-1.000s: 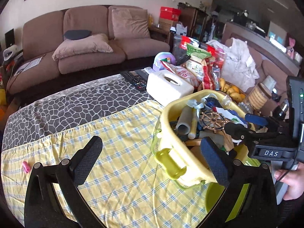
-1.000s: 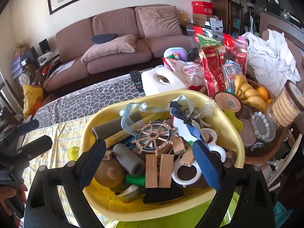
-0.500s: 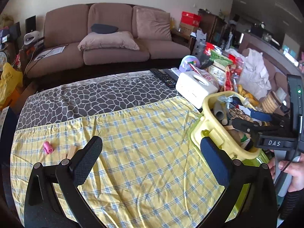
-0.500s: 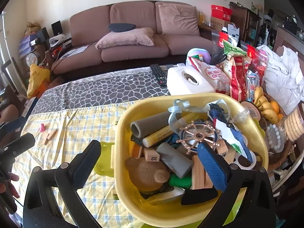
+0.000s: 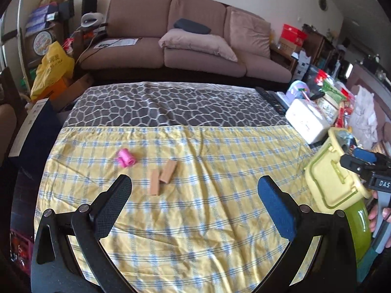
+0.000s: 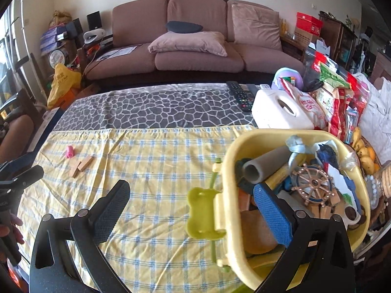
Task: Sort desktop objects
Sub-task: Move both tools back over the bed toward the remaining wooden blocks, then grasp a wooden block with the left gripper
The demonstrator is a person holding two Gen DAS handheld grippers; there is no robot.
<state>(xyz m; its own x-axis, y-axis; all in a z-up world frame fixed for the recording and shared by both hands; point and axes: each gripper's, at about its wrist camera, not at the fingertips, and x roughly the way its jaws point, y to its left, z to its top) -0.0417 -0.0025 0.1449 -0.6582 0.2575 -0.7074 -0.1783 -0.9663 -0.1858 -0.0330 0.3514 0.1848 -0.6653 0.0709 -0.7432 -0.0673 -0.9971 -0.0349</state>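
A: Yellow bin (image 6: pixel 290 136), heaped full, at the right edge of the table (image 5: pixel 171 107). Anything left out on the cloth (image 5: pixel 195 219)?

B: A pink spool (image 5: pixel 125 158) and two wooden blocks (image 5: pixel 162 177), lying close together toward the far left part of the cloth, well apart from the bin.

A: And the tongs?

B: Both spread wide, gripping nothing. The left gripper (image 5: pixel 194 199) hangs over the near middle of the cloth, facing the spool and blocks. The right gripper (image 6: pixel 193 204) straddles the bin's left wall: one finger outside, the blue pad (image 6: pixel 272 211) inside among the contents.

A: That's my worry. If the right one closes or drags there, I'd guess it tips the bin or catches the green latch (image 6: pixel 202 216) sticking out of its side.

B: Likely. The heap looks loose too. The ship's wheel (image 6: pixel 312 186) and grey tube (image 6: pixel 264 164) sit high, so a nudge could spill them over the rim, maybe off the table's right edge.

A: And on the left?

B: The blocks touch at one end. A pinch on one could swing the other away. The spool looks round, so a glancing finger might roll it toward the left edge. The cloth is wrinkled as well; a low finger could snag a fold and pull everything along.
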